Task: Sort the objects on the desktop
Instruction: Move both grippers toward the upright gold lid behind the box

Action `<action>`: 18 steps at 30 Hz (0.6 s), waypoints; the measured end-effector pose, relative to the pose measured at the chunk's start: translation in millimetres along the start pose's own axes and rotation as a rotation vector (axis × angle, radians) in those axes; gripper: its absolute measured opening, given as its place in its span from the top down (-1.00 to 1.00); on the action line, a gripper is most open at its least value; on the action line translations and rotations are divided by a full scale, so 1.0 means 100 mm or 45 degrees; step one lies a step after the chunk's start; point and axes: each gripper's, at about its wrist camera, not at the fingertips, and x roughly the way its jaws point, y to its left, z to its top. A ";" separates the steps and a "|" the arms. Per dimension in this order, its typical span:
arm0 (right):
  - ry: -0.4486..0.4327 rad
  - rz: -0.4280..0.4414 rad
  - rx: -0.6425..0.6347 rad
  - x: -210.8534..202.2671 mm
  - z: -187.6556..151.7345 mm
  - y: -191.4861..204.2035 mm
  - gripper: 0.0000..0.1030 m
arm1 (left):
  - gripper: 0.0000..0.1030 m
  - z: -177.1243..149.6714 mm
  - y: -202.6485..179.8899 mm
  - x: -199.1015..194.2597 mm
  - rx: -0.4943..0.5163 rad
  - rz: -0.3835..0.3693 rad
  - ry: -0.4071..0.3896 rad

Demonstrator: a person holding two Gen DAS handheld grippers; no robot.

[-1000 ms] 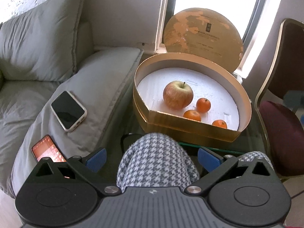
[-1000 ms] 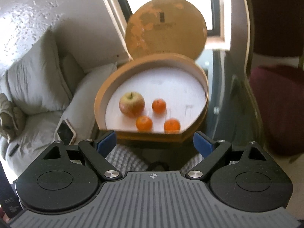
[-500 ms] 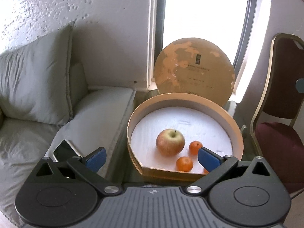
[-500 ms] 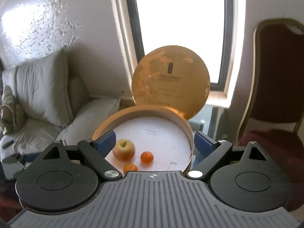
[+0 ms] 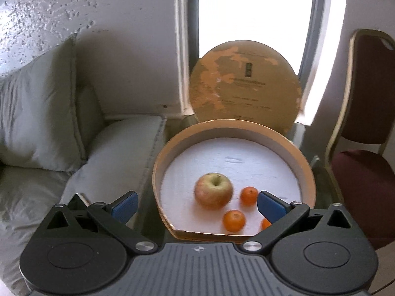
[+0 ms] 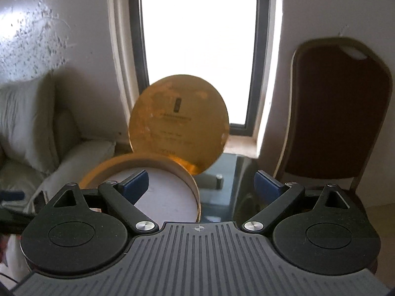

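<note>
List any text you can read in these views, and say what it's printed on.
None is legible.
Round gold lid leaning at the window behind the box: a small dark label and several printed lines, too small and blurred to read in either view.
Fruit and other surfaces: no text visible.

The right gripper stands wide with nothing between its blue pads. A round box sits at ten o'clock, its gold lid upright behind, a chair at two o'clock.

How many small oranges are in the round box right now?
3. One sits right of the apple, one in front of it, and one is half hidden behind the left claw's finger. The claw body may hide more.
</note>
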 end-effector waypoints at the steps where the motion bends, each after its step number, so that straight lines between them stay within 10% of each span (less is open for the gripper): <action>1: -0.008 0.014 0.019 0.03 -0.03 -0.02 -0.86 | -0.99 0.02 0.03 0.00 0.000 0.015 -0.003; 18: -0.094 0.120 0.196 0.84 0.28 -0.20 -0.86 | -0.99 0.75 0.02 0.63 0.111 0.072 -0.002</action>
